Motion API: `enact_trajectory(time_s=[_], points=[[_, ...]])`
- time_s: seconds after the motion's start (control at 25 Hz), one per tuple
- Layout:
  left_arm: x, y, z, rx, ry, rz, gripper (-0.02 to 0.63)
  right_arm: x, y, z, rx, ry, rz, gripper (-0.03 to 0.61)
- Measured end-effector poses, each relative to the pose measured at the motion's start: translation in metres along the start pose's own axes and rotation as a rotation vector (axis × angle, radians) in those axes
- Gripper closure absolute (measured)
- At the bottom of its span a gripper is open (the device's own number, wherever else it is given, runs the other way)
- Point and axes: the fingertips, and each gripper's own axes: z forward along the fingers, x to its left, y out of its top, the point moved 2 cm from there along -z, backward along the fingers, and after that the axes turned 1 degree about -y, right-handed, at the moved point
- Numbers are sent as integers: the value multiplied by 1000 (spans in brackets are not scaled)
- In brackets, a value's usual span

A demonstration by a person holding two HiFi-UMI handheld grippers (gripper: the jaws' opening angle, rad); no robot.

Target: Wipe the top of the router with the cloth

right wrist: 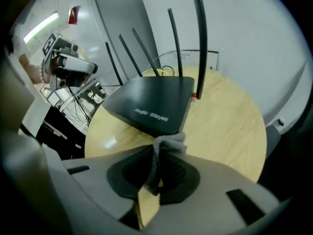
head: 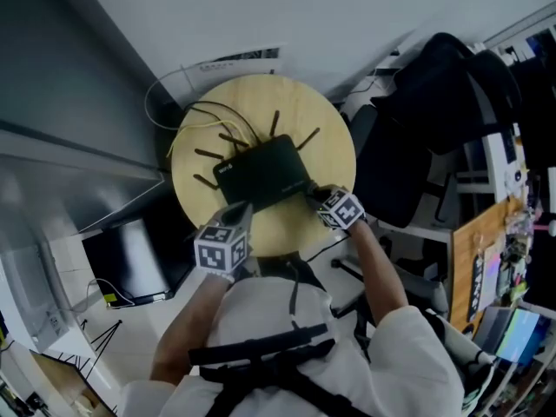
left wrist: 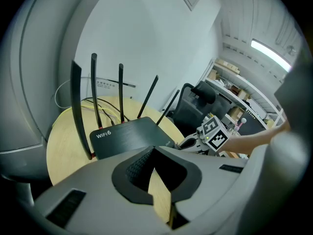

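Observation:
A black router with several upright antennas sits on a round wooden table. My left gripper is at its near left corner. In the left gripper view the jaws meet at their tips with nothing between them, just before the router. My right gripper is at the near right corner, shut on a grey cloth. The bunched cloth rests against the router's near corner, by the right gripper. Each gripper shows in the other's view: right, left.
Yellow and black cables run off the back of the table to the wall. A black office chair stands close on the right. A dark monitor sits low on the left. Shelves stand beyond the chair.

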Motion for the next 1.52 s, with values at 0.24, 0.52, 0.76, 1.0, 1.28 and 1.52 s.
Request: enact_trajectory(time_s=[0.24, 0.52, 0.76, 1.0, 1.28, 1.52], points=[[3, -23, -28, 10, -5, 6, 624, 47, 9, 12, -79, 20, 125, 538], [17, -41, -61, -3, 14, 5, 624, 87, 29, 29, -114, 34, 125, 538], [26, -52, -81, -11, 29, -8, 624, 113, 43, 42, -122, 50, 114, 538], [34, -60, -94, -19, 36, -14, 624, 134, 53, 50, -122, 63, 99, 538], [42, -66, -107, -25, 38, -20, 624, 166, 67, 63, -137, 88, 96, 538], [49, -73, -119, -24, 32, -9, 624, 197, 78, 77, -150, 107, 102, 538]])
